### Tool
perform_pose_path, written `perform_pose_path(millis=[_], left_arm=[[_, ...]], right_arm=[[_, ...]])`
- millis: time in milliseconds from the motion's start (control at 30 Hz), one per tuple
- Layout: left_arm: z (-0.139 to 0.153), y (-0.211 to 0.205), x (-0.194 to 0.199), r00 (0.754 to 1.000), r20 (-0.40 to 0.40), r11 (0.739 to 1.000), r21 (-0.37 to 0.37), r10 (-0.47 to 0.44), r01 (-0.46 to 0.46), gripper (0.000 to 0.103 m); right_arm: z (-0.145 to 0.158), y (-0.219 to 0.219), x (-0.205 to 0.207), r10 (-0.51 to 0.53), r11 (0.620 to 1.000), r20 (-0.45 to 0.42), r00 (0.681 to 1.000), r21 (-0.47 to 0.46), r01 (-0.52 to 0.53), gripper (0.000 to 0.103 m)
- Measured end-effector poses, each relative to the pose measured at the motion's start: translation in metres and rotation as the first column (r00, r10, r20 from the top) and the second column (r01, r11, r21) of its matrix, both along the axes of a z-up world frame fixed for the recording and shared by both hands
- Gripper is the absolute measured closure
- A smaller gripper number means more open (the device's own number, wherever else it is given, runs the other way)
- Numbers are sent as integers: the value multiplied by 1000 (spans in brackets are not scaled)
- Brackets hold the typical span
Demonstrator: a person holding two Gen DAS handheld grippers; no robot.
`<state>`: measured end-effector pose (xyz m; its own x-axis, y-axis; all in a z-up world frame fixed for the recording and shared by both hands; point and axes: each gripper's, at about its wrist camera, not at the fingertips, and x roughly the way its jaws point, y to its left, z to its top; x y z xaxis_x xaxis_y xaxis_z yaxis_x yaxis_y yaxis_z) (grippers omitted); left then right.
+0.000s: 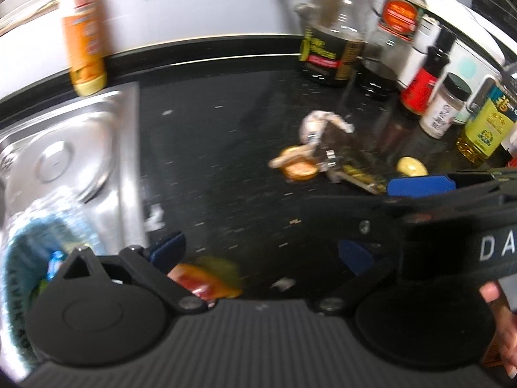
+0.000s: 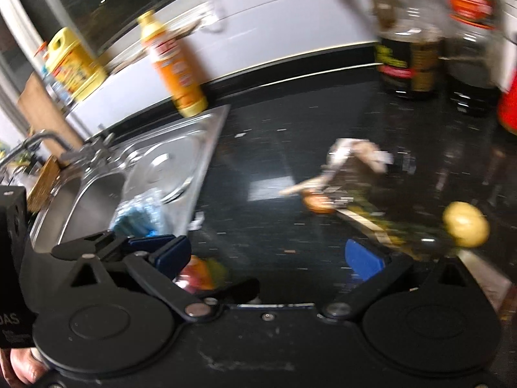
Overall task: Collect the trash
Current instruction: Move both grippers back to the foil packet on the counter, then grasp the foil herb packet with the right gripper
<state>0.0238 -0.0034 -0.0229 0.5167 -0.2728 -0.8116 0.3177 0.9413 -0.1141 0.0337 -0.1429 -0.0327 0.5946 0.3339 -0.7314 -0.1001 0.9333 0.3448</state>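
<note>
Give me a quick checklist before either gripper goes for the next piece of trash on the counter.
1. Left gripper open and empty: ok.
2. Right gripper open and empty: ok.
3. Red-and-yellow wrapper lies between the left fingers' reach on the black counter: ok.
4. Grippers apart from each other: not ok, the right one crosses the left view closely.
5. Bottles stand clear of the crumpled tissue: ok.
6. Sharp view of the trash pile: not ok, blurred.

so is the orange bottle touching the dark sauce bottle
Apart. The left wrist view shows the orange bottle by the sink's back corner and the dark sauce bottle far along the counter, bare backsplash between them.
</note>
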Motion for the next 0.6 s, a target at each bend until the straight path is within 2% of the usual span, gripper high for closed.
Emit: perform_pose_path(millis=[400, 500, 533, 600], left_arm=[[-11, -77, 22, 999, -32, 1000, 12, -15, 15, 0], [-18, -93, 27, 999, -49, 1000, 11, -20, 20, 0], [-20, -98, 29, 998, -53, 1000, 13, -22, 23, 0], [-24, -108, 32, 998, -59, 1000, 15, -25, 26, 0]], right_arm=[[-22, -122, -1, -134, 989, -39, 990, 64, 136, 0], [-35, -146, 1, -147, 980, -76, 986, 123, 155, 0], [-38, -151, 1, -147, 978, -85, 985, 138, 158, 1], [-45, -161, 4, -142, 974, -100, 985, 161, 157, 13]])
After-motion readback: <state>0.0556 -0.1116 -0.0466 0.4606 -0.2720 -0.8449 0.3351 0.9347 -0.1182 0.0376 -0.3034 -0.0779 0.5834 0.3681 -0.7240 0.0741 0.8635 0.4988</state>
